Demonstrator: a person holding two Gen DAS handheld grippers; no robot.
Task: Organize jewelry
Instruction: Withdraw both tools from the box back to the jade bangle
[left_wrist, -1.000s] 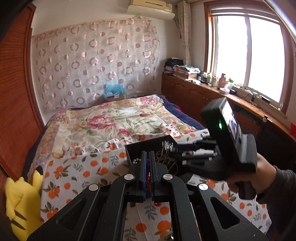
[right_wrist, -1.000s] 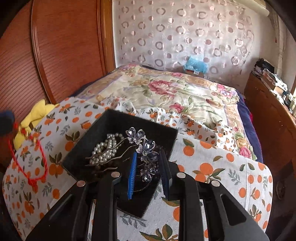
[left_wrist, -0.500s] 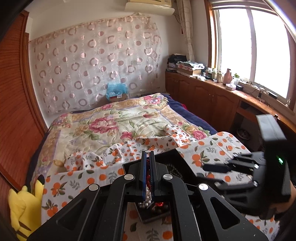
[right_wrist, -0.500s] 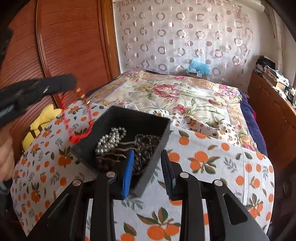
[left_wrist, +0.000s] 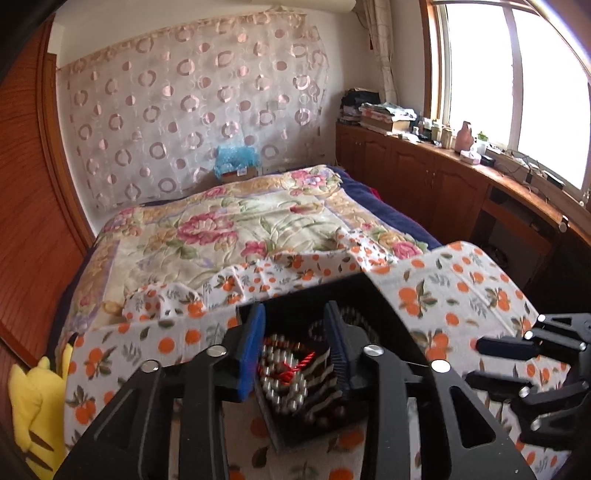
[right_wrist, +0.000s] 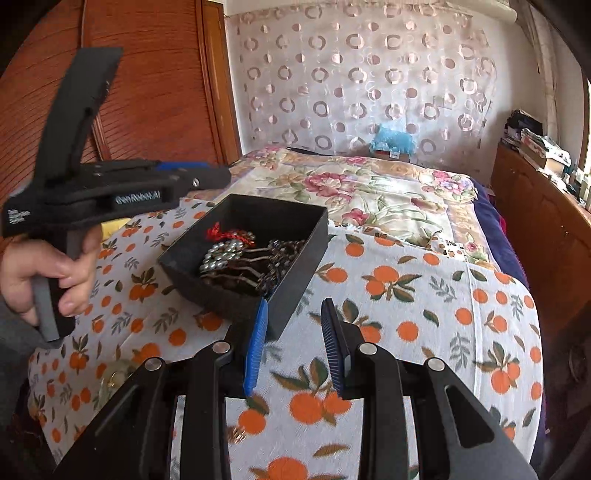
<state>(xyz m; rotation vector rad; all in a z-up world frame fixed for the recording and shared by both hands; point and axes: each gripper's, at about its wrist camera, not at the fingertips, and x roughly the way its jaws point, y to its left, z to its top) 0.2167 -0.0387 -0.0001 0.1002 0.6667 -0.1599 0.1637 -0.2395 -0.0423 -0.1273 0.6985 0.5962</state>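
A black open box (right_wrist: 295, 218) sits on the orange-print cloth and holds jewelry: a red cord bracelet (right_wrist: 221, 232), a pearl strand (right_wrist: 218, 256) and dark hair pins (right_wrist: 273, 258). In the left wrist view the box (left_wrist: 384, 306) lies under my left gripper (left_wrist: 295, 350), which is open and empty above the red cord (left_wrist: 291, 367) and the pearls (left_wrist: 284, 391). My right gripper (right_wrist: 295, 339) is open and empty, just in front of the box's near corner. The left gripper (right_wrist: 207, 177) shows in the right wrist view above the box's left side.
The orange-print cloth (right_wrist: 424, 314) covers the bed's near end, with a floral quilt (right_wrist: 369, 188) beyond. A yellow plush toy (left_wrist: 33, 406) lies at the left edge. Small gold pieces (right_wrist: 114, 376) lie on the cloth near left. Wooden cabinets (left_wrist: 424, 177) run along the right wall.
My left gripper carried the red cord over the box, opened, and the cord now lies in the box. My right gripper drew back from the box, staying open.
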